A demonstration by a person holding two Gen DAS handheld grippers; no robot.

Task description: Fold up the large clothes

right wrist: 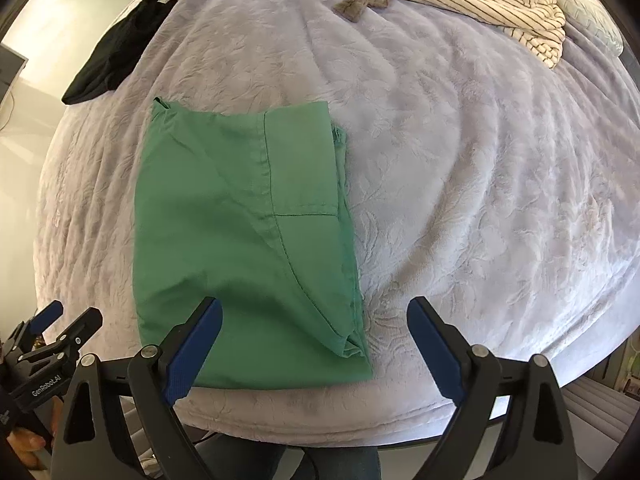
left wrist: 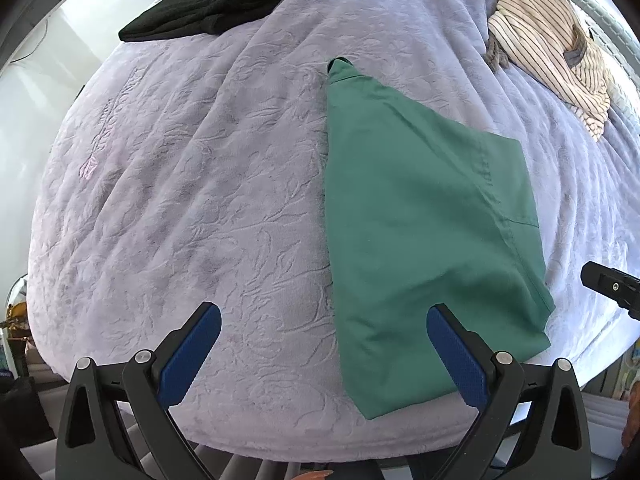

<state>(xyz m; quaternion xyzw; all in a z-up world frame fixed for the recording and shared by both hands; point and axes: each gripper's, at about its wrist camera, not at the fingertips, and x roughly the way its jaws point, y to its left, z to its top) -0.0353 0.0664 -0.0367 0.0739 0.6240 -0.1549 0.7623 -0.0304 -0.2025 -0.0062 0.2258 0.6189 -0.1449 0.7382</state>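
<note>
Left wrist view, largest first: pale embossed blanket (left wrist: 192, 184) filling nearly everything. Green garment (left wrist: 416, 232) folded flat on it, running from centre to 5 o'clock, near edge just short of blanket's front edge. Black garment (left wrist: 216, 4) bunched at 11 o'clock, well apart from green. Striped shirt (left wrist: 548, 44) crumpled at 1 o'clock. Left gripper (left wrist: 324, 320) at 6 o'clock, jaws spread wide, gripping nothing; right-hand blue pad over green's near left part, left pad over bare blanket. Contact with the cloth: cannot tell. Right gripper (left wrist: 612, 288) poking in at 3 o'clock.

Right wrist view: green (right wrist: 240, 240) from centre to 7 o'clock, seam lines showing on top layer. Right gripper (right wrist: 316, 316) at 6 o'clock, jaws released and wide, nothing between them; left pad over green's near edge, right pad over blanket. Left gripper (right wrist: 68, 316) at 8 o'clock, beside green's near left corner.
</note>
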